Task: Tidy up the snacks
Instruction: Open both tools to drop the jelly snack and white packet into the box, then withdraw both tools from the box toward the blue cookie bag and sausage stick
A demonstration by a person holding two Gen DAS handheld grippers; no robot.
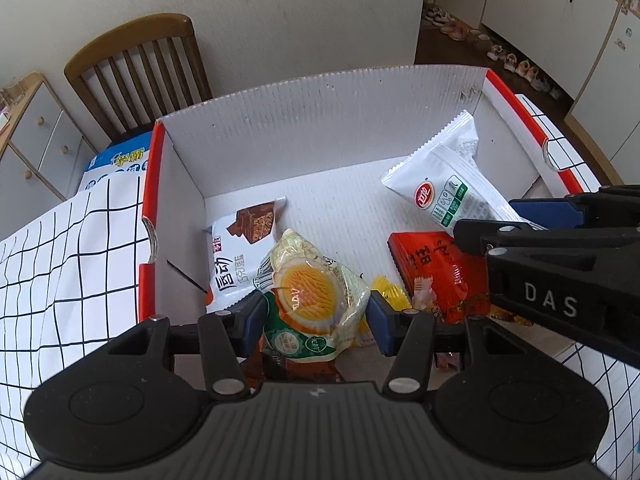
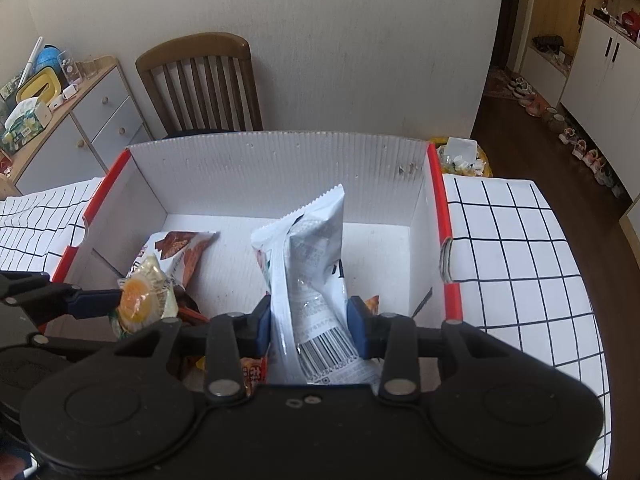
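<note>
White cloth with black squares (image 2: 516, 248) covers your table, and a wooden chair (image 2: 200, 84) stands behind it by the pale wall. On the cloth sits a big white box with red edges (image 1: 320, 120), open at the top.

Your left gripper (image 1: 316, 314) is pinching a clear snack bag with an orange circle (image 1: 310, 292) on it. Its blue pads (image 1: 380, 320) press on both sides of the bag. You are holding it just over the near part of the box.

Your right gripper (image 2: 307, 322) is pinching a white snack bag (image 2: 312, 264). From that side the bag stands up tall, with its zigzag top pointing to the back wall of the box. You can see its barcode down low. It is over the right half of the box.

Inside the box, a white bag with brown squares on it (image 1: 240, 252) lies by the left wall. A red packet (image 1: 436, 268) lies flat on the floor of the box, near the right gripper. A small yellow wrapper (image 1: 390, 292) peeks out between the orange-circle bag and the red packet.
</note>
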